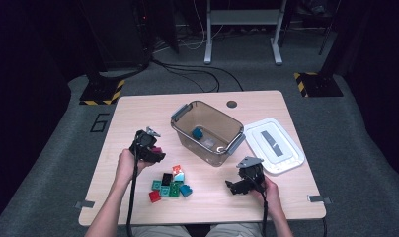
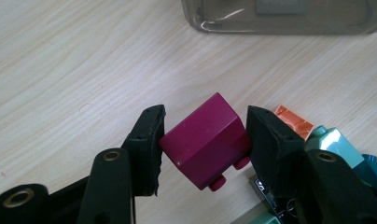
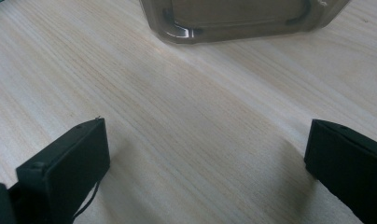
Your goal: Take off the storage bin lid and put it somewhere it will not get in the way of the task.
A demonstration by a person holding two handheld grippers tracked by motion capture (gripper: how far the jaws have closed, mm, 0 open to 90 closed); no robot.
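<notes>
My left gripper (image 2: 203, 140) is shut on a magenta brick (image 2: 203, 144), which hangs tilted above the wooden table (image 2: 74, 70) with its studs pointing down. From above, the left gripper (image 1: 153, 150) sits left of the clear grey bin (image 1: 207, 132), and the magenta brick (image 1: 157, 150) peeks out at its tip. A teal brick (image 1: 198, 133) lies inside the bin. A cluster of several bricks (image 1: 170, 185), red, green, black, blue and orange, lies on the table below the left gripper. My right gripper (image 3: 205, 158) stands open over bare wood; in the high view the right gripper (image 1: 239, 183) is right of the cluster.
The bin's white lid (image 1: 274, 144) lies on the table to the right of the bin. In the right gripper view the bin's base (image 3: 238, 21) stands a short way ahead. A dark round hole (image 1: 231, 104) marks the table's far edge.
</notes>
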